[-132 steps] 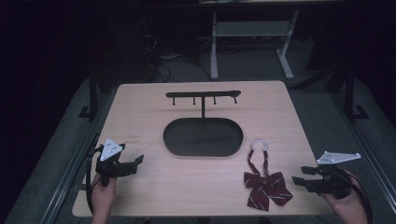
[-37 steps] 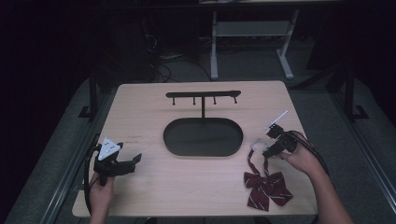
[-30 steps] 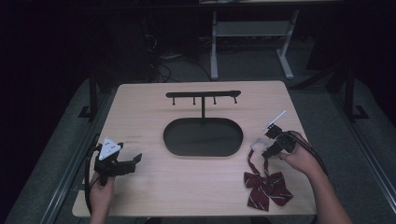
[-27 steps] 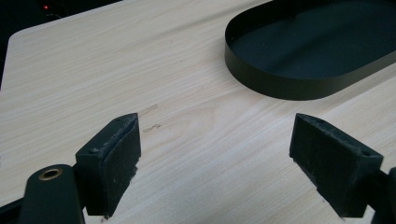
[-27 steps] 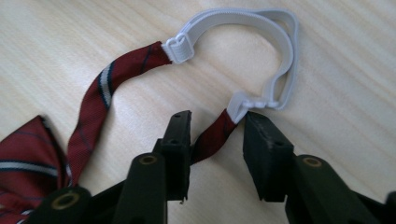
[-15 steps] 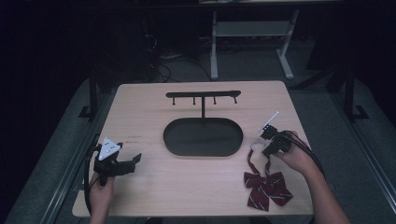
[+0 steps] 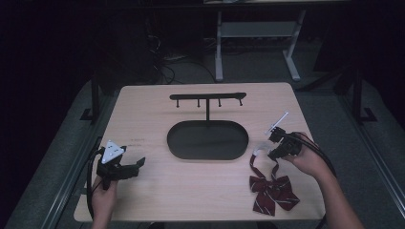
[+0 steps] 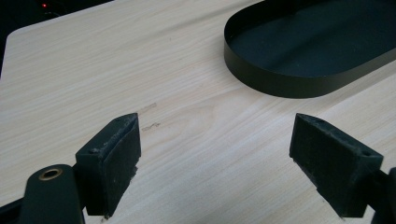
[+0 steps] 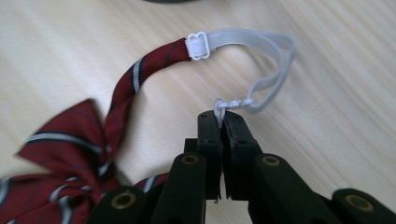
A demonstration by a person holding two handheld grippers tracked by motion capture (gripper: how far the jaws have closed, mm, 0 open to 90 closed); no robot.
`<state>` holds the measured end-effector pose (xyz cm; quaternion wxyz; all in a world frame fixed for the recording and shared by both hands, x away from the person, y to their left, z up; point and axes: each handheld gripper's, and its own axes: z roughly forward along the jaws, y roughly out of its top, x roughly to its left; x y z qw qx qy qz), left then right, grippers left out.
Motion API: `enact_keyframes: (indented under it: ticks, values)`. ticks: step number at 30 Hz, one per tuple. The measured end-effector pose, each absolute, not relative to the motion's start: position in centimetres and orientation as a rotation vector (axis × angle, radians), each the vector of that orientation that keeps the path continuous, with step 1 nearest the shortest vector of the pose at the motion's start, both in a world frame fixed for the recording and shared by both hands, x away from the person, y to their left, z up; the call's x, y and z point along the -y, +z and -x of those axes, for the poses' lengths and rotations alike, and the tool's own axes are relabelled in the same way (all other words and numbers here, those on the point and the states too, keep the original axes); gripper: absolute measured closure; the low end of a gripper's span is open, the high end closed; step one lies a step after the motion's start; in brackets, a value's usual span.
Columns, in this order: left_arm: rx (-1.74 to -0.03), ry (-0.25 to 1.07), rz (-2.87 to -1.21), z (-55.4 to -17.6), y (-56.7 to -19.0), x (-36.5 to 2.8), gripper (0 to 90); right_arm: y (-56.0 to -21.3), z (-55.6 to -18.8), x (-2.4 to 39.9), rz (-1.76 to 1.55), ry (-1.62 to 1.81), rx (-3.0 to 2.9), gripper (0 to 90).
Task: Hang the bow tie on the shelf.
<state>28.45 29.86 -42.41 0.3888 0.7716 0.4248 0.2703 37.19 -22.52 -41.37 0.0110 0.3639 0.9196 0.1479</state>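
High view: surface (image 7: pixel 205 191) evenly lit from above, surroundings near black, upper corners lost in dark. Overall soft, low detail. Gripper views: bright, warm wood tone, soft shadows under claws, no glare. Near claw bases at frame bottom slightly out of focus.

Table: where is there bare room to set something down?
Bare wood lies between the left gripper and the oval tray, along the near edge left of the bow tie, and behind the hook rack. Crowded: the right, around the right gripper.
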Motion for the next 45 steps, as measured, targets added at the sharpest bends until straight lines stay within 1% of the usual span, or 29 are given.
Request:
enact_keyframes:
  ticks: [9, 23, 34, 45]
  values:
    - [-1.074, 0.691, -1.967, -28.5, -42.5, -29.7, 16.3, -39.4, -36.5, 22.5, -1.053, 0.552, -2.909, 86.5]
    - [-1.073, 0.670, -1.971, -28.7, -42.7, -29.5, 16.3, -37.8, -36.1, 22.2, -0.951, 0.631, -2.967, 86.4]
    - [-1.067, 0.665, -1.972, -28.7, -42.8, -29.4, 16.3, -34.4, -35.2, 21.5, -0.844, 0.676, -2.962, 86.6]
    - [-1.063, 0.663, -1.985, -28.9, -42.9, -29.6, 16.3, -32.1, -35.2, 20.6, -0.784, 0.682, -2.949, 86.5]
